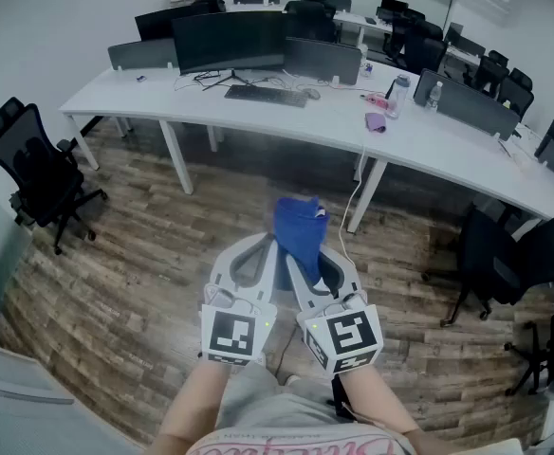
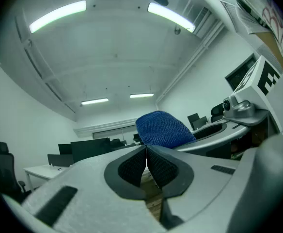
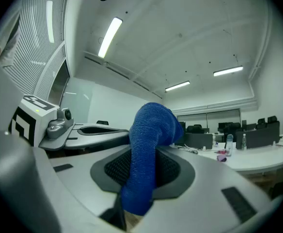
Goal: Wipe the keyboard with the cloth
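Note:
A blue cloth (image 1: 297, 229) is pinched in my right gripper (image 1: 296, 259), which is shut on it; the cloth (image 3: 149, 144) hangs out between the jaws and droops over them. My left gripper (image 1: 261, 254) is shut with nothing between its pads, right beside the right one. In the left gripper view the cloth (image 2: 163, 129) shows just past the closed pads (image 2: 132, 166). A black keyboard (image 1: 267, 96) lies on the long white desk (image 1: 286, 121), in front of a dark monitor (image 1: 229, 42), far ahead of both grippers.
Black office chairs stand at the left (image 1: 32, 173) and right (image 1: 505, 254). A white cable (image 1: 353, 207) hangs off the desk beside its leg (image 1: 367, 192). Bottles (image 1: 397, 95) and a pink item (image 1: 376, 121) sit on the desk. Wood floor lies between me and the desk.

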Tool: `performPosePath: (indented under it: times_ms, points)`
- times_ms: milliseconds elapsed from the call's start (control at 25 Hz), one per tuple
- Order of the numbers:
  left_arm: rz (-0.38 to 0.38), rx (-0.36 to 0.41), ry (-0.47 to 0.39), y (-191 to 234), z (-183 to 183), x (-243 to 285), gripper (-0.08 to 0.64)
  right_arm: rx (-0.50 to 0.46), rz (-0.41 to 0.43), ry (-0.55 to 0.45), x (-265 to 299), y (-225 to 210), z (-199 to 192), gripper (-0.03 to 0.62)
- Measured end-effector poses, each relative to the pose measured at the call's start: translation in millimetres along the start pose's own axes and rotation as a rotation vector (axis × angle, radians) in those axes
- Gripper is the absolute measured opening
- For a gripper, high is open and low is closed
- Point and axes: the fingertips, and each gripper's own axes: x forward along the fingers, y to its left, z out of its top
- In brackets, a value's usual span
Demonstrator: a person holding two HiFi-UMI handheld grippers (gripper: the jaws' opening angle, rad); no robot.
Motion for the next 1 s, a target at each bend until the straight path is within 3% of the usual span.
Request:
performPosePath:
  times_ms: [320,520,800,1000]
  points:
    - [0.041,0.006,-0.003,-12,14,-1,0.006,0.01,0.02,-0.012,-20,-8,4,0.1]
    - [0.1,-0.036,-0.01,-13,13,-6,0.006,0.011,0.052,-0.025,-27,-8,4,0.1]
    - [0.127,-0.066,-0.011,8,3,11,0.006,0.026,0.072,-0.041,-4,-17,5,0.101]
    - [0.117,-0.065,-0.027,34,-6,36,0.006,0.037,0.042,-0.017,28,-37,-4,0.101]
